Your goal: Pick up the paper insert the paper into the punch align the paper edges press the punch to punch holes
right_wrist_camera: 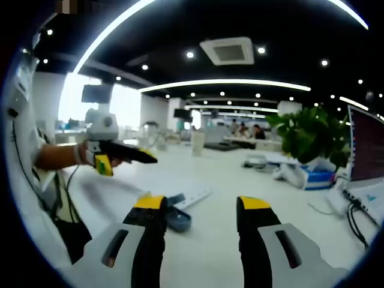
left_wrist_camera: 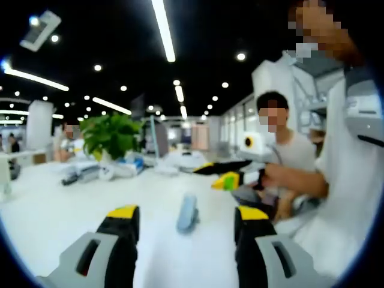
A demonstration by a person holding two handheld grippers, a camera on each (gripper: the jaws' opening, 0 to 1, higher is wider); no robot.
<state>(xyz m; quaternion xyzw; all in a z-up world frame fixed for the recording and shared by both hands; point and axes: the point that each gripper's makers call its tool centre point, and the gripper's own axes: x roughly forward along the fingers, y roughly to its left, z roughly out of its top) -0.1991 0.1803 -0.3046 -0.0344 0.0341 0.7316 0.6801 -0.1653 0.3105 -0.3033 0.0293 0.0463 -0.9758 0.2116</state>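
A small blue-grey punch [left_wrist_camera: 188, 213] lies on the white table [left_wrist_camera: 72, 210], just ahead of my left gripper [left_wrist_camera: 187, 212], whose yellow-tipped jaws stand wide apart with nothing between them. In the right gripper view the punch [right_wrist_camera: 178, 218] sits by the left jaw of my right gripper [right_wrist_camera: 202, 203], also open and empty. A flat white strip [right_wrist_camera: 193, 196] lies against the punch; I cannot tell whether it is the paper. Each gripper also shows in the other's view, held in a hand above the table: the right gripper [left_wrist_camera: 225, 174] and the left gripper [right_wrist_camera: 123, 156].
A green potted plant [left_wrist_camera: 111, 135] [right_wrist_camera: 312, 135] stands at the table's far side, with a blue box [right_wrist_camera: 315, 177] and loose items near it. A screen [right_wrist_camera: 366, 147] and cables [right_wrist_camera: 354, 207] sit at the right edge. A seated person [left_wrist_camera: 282, 144] is at the table's right.
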